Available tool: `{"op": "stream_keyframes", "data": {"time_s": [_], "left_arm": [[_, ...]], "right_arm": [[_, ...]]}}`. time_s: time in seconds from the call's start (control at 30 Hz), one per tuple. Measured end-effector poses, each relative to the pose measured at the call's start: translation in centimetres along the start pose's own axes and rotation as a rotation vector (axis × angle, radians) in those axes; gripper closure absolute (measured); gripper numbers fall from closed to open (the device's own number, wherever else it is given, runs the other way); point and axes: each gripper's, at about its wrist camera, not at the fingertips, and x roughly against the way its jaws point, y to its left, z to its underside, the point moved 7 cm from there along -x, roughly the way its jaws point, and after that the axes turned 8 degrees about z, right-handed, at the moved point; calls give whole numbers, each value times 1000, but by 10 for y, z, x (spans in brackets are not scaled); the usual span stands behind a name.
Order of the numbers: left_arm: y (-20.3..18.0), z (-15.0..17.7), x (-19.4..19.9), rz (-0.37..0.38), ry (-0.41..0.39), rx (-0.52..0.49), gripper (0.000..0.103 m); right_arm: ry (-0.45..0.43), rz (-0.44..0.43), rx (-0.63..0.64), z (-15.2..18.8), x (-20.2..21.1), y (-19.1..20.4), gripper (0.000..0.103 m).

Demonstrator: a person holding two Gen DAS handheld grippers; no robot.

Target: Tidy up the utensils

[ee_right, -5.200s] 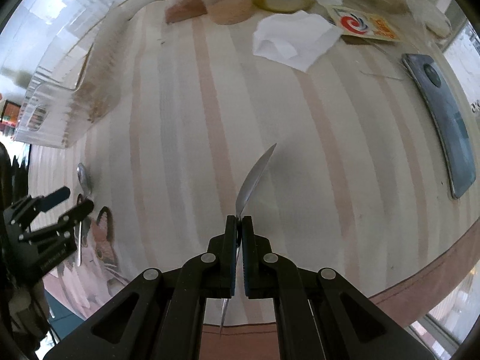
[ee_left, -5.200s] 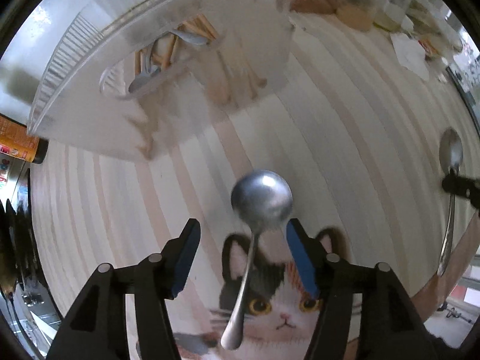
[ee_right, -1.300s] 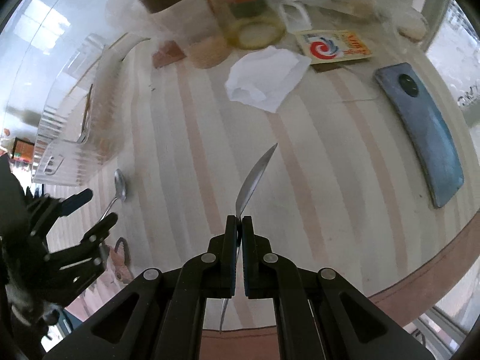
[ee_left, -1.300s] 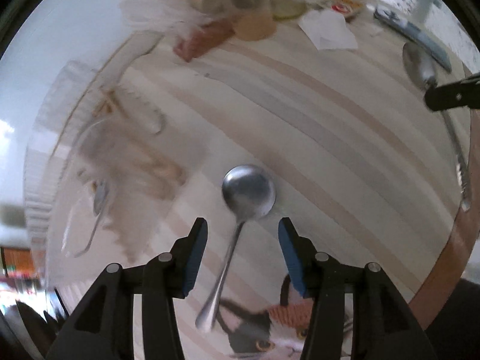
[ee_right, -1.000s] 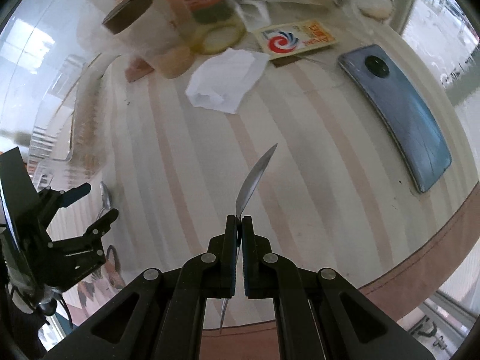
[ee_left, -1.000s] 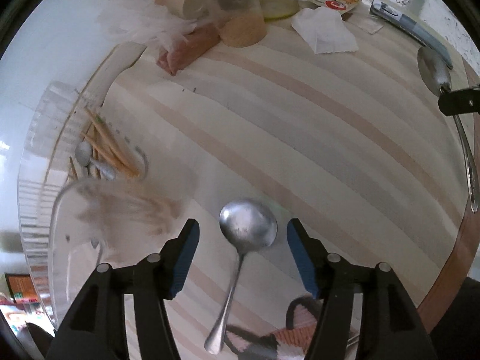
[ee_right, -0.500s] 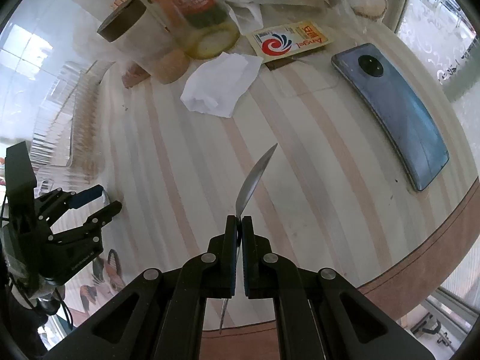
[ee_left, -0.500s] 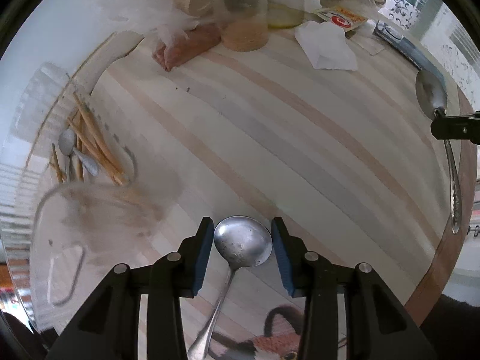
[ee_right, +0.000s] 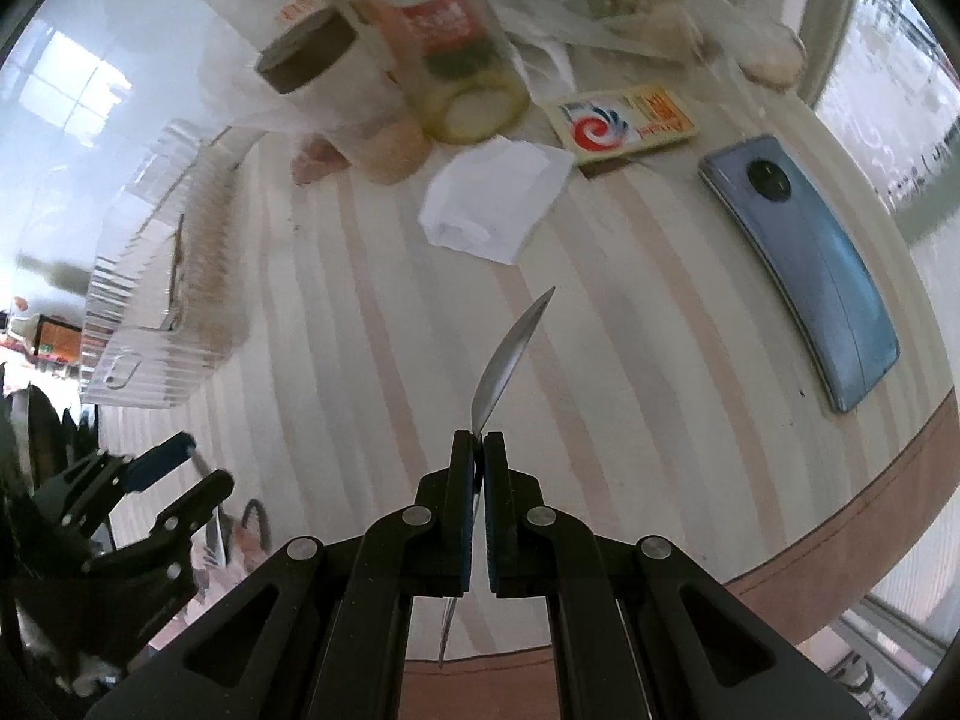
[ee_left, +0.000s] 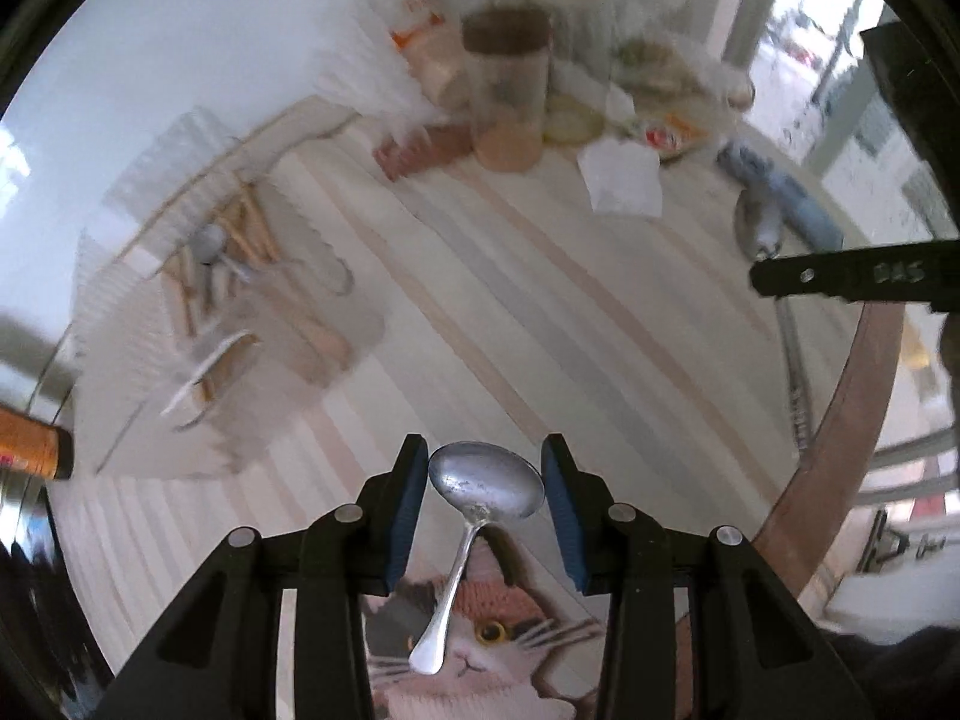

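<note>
Black claw (ee_left: 486, 489), blue pads (ee_left: 413, 495)

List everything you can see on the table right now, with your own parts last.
Spoons: 2, silver, one in each gripper: left's, right's.
Utensil box: 1, clear ribbed, left side; holds chopsticks and at least one spoon, blurred.
Jars: 2, clear, far edge: brown-lidded, red-labelled.
Tissue: 1, white, before the jars.
Packet: 1, yellow with red swirl, far right.
Phone: 1, blue, right.
Cat mat: 1, near edge.
Tablecloth: 1, striped pale.
Left gripper: black, blue pads, shut on its spoon's bowl.
Right gripper: black, shut on its spoon's neck.
</note>
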Motion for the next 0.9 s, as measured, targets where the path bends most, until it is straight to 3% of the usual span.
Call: {"op": "stream_keyframes", "data": {"time_s": [0.17,0.2,0.23,0.47,0.57,0.6,0.67,0.9], "left_arm": [[0,1,36,-14,-81,58,71],[0,2,45,-15,-99,67,92],[-1,4,52,-10,-107,77,103],[24,-4,89,-1,-213,159,102],[41,9,84,44,-189,225,92],[44,14,80,43,-169,234,76],[47,25,65,45,-118,232,56],[7,38,-24,129,115,106,56]], "right_arm": [[-43,-13,51,-8,16,23,100],[-55,-18,62,-11,20,28,100],[-65,-21,71,-13,25,32,100],[-128,-68,137,-31,56,68,100],[-135,-83,162,-37,61,80,100],[-135,-84,165,-37,62,82,100],[-126,-85,168,-36,60,82,100],[-38,-57,141,-25,27,61,100]]}}
